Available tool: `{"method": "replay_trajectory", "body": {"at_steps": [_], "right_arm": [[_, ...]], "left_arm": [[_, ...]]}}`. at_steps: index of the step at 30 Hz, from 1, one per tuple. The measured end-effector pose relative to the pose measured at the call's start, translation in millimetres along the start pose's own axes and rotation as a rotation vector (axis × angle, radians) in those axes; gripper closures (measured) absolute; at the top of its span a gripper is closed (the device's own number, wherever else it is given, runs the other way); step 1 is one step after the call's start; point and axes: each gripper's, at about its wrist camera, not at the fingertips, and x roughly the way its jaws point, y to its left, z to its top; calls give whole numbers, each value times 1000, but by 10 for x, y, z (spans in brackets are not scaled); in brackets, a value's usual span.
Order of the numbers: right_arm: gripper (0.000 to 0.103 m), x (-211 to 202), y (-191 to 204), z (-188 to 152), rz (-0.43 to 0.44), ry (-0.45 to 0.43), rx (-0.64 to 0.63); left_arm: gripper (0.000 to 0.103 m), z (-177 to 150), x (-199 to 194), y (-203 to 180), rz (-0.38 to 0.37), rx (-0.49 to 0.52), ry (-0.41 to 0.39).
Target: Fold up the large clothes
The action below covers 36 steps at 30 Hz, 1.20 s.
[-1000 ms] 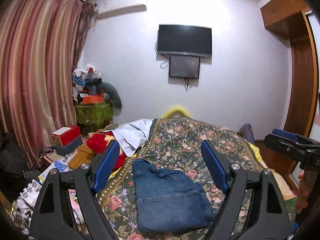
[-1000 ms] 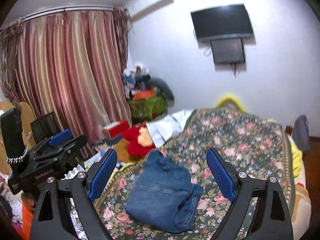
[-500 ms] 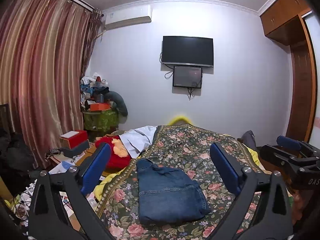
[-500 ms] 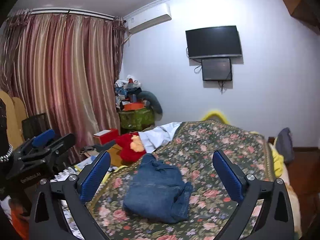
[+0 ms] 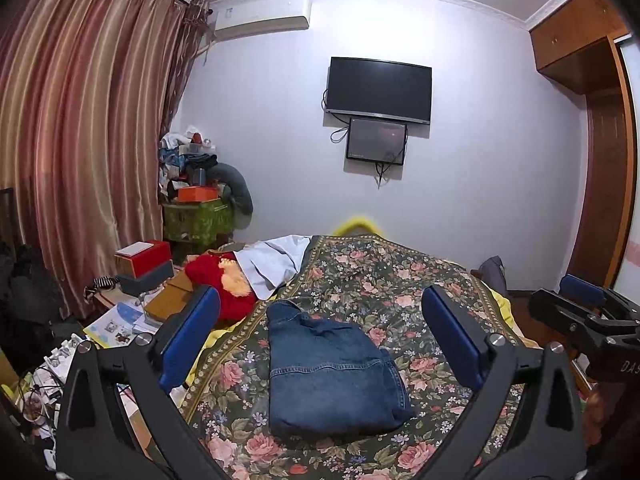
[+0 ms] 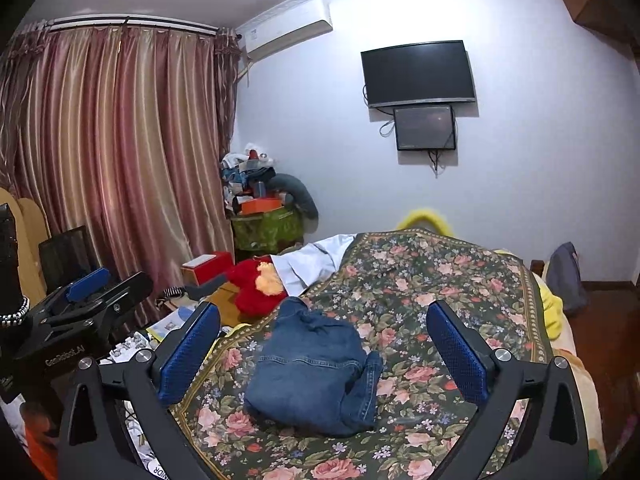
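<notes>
A pair of blue jeans point(image 5: 332, 376) lies folded into a compact bundle on the floral bedspread point(image 5: 400, 280). My left gripper point(image 5: 320, 312) hovers in front of the bundle, open wide, with nothing between its blue pads point(image 5: 188, 340). The right wrist view shows the same jeans point(image 6: 312, 376), with a loose leg end sticking out on the right side. My right gripper point(image 6: 323, 316) is also open wide and holds nothing, set back from the cloth. Each gripper appears at the edge of the other's view: the right gripper point(image 5: 580, 312) and the left gripper point(image 6: 92, 292).
A red plush toy point(image 5: 224, 284) and a white garment point(image 5: 272, 260) lie at the bed's far left edge. Boxes point(image 5: 144, 260) and papers crowd the space left of the bed by the curtain point(image 5: 80, 160). A wooden wardrobe point(image 5: 600, 160) stands on the right.
Both grippers have opened wider and drawn back from the jeans, so the bundle looks smaller and more of the room shows. The jeans have not moved.
</notes>
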Motion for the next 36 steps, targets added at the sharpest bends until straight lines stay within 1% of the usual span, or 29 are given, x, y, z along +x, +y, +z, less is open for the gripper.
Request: {"method": "replay_trajectory", "body": {"at_steps": [36], "right_arm": [[0,50,-4,-39,9,11,21]], "left_arm": [[1,-58,48,4,-10,3,5]]}}
